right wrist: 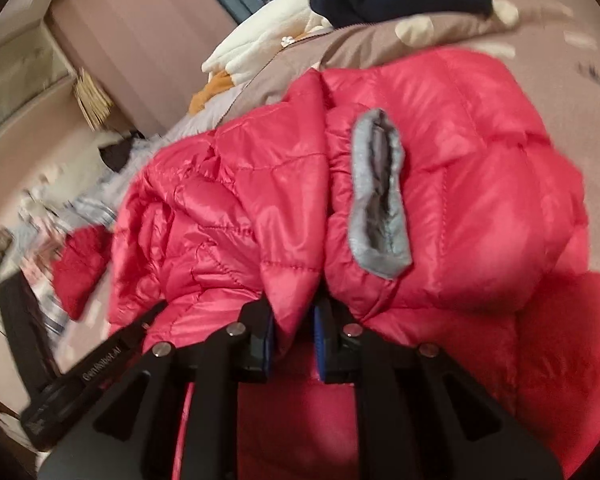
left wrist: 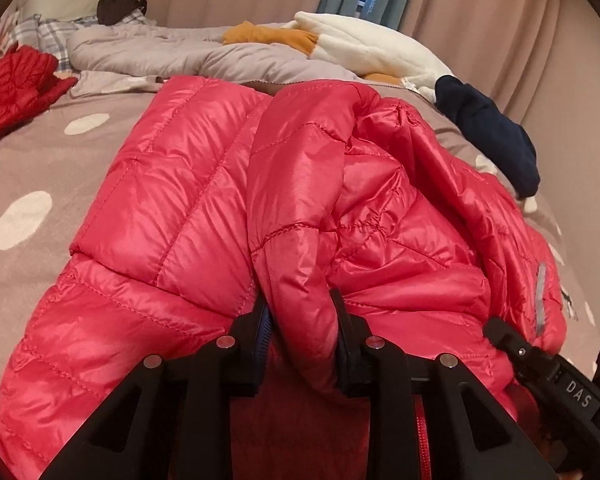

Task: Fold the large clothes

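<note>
Both your left gripper (left wrist: pixel 298 320) and right gripper (right wrist: pixel 294 320) pinch the red jacket (left wrist: pixel 204 184) — its bulk stretches toward frame top.

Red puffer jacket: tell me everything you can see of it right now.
The red puffer jacket is shiny, quilted and looks like thin nylon. It lies bunched and partly folded on the dotted bedspread, with a grey-trimmed cuff facing up. The left tool and the right tool each pinch a fold of it at the near edge.
</note>
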Tool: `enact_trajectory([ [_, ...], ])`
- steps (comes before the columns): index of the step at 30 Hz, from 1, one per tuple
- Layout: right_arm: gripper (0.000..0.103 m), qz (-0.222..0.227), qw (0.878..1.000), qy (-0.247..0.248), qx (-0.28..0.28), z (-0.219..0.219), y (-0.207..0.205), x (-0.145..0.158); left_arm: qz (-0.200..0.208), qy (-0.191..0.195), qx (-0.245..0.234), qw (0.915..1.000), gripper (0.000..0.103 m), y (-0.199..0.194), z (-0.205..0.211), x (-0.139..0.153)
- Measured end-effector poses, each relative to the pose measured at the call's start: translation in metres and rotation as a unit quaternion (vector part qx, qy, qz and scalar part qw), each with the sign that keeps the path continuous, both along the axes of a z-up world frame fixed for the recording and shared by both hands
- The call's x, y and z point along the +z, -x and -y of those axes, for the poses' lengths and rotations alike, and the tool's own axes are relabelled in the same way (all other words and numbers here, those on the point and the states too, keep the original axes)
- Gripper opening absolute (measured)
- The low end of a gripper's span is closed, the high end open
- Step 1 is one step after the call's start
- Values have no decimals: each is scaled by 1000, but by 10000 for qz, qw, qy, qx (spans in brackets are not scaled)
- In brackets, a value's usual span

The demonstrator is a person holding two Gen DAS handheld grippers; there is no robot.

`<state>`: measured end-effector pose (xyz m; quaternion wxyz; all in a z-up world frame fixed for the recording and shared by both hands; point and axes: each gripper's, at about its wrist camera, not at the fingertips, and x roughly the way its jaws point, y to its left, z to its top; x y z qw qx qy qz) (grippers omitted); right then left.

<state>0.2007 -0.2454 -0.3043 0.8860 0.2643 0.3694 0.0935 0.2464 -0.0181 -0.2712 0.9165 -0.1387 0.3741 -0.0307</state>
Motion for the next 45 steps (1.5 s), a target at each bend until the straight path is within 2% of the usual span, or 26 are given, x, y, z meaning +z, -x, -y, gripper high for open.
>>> enact_trajectory([
  [6,16,-9,9999,122,31,-8,1,4,-36,-14,-7,10000,29,-2,1,-1],
  [9,21,28,9997,-260,41,-1,4,8,-94,18,-41,9999,30,-3,2,3],
  [10,25,4,9991,-427,-8,3,9,11,-130,34,-68,9999,35,-2,0,7],
  [11,37,-29,9983,-575,-57,7,16,15,-203,28,-77,9998,46,1,-1,11],
  [12,54,-48,9973,-730,-110,11,25,22,-262,54,-65,9996,52,5,-4,16],
  [13,64,-22,9971,-734,-189,13,34,30,-292,102,59,9995,66,12,-9,23],
  [14,78,91,9977,-597,-319,16,49,41,-256,213,218,9992,75,21,-17,31],
  [17,83,498,9970,-67,-591,27,90,80,2,983,458,9941,86,56,-48,58],
  [18,87,619,9955,-12,-713,33,104,90,19,1133,489,9924,90,65,-57,63],
  [19,91,750,9929,37,-922,41,124,101,35,1303,535,9900,99,76,-69,70],
  [20,97,781,9911,77,-1078,46,136,105,72,1438,608,9877,101,88,-80,74],
  [23,99,764,9846,217,-1555,60,178,110,237,1711,1088,9789,101,127,-116,78],
  [25,99,666,9830,236,-1694,65,203,102,265,1965,1550,9678,102,157,-143,68],
  [28,99,385,9812,277,-1868,70,232,80,214,2393,1878,9524,102,187,-168,49],
  [30,99,225,9809,180,-1921,69,243,69,102,2703,1889,9440,102,202,-176,35],
  [32,99,168,9799,-46,-1989,68,257,57,2,2857,1708,9430,102,212,-175,24],
  [34,99,136,9783,-190,-2059,68,271,49,-49,2879,1528,9454,102,221,-170,16],
  [39,99,79,9744,-198,-2239,65,292,37,-198,2852,1508,9463,102,230,-165,-4],
  [43,98,42,9743,-181,-2246,64,297,36,-34,2764,1366,9513,102,241,-163,-3],
  [45,99,59,9732,-225,-2287,64,299,39,5,2854,1227,9505,102,246,-164,-3],
])
